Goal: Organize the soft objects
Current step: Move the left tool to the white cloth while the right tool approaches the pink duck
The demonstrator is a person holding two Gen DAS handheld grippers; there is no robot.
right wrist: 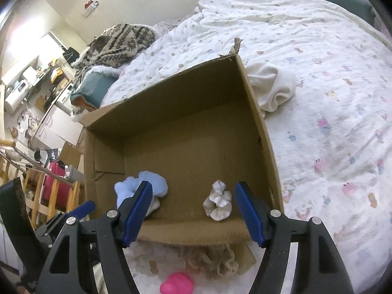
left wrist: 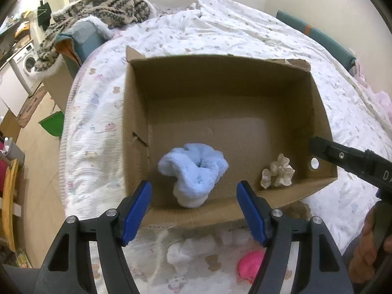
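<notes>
An open cardboard box (left wrist: 220, 78) (right wrist: 176, 98) sits on the bed. Inside lie a fluffy light-blue sock (left wrist: 193, 174) (right wrist: 125, 186) at the near left and a small grey-white scrunchie (left wrist: 278, 174) (right wrist: 218, 203) at the near right. My left gripper (left wrist: 193, 208) is open and empty just above the box's near wall, over the blue sock. My right gripper (right wrist: 193, 210) is open and empty over the near edge, the scrunchie between its fingers' line. A pink soft toy (left wrist: 251, 263) (right wrist: 177, 283), a white fluffy item (left wrist: 181, 252) and a beige knit piece (right wrist: 215, 261) lie on the bed before the box.
A white rolled cloth (right wrist: 272, 85) lies on the bed beside the box's right wall. A patterned knit blanket (left wrist: 98, 12) is heaped at the bed's far left. The bed edge drops to the floor on the left, with chairs (right wrist: 49, 196) and furniture there.
</notes>
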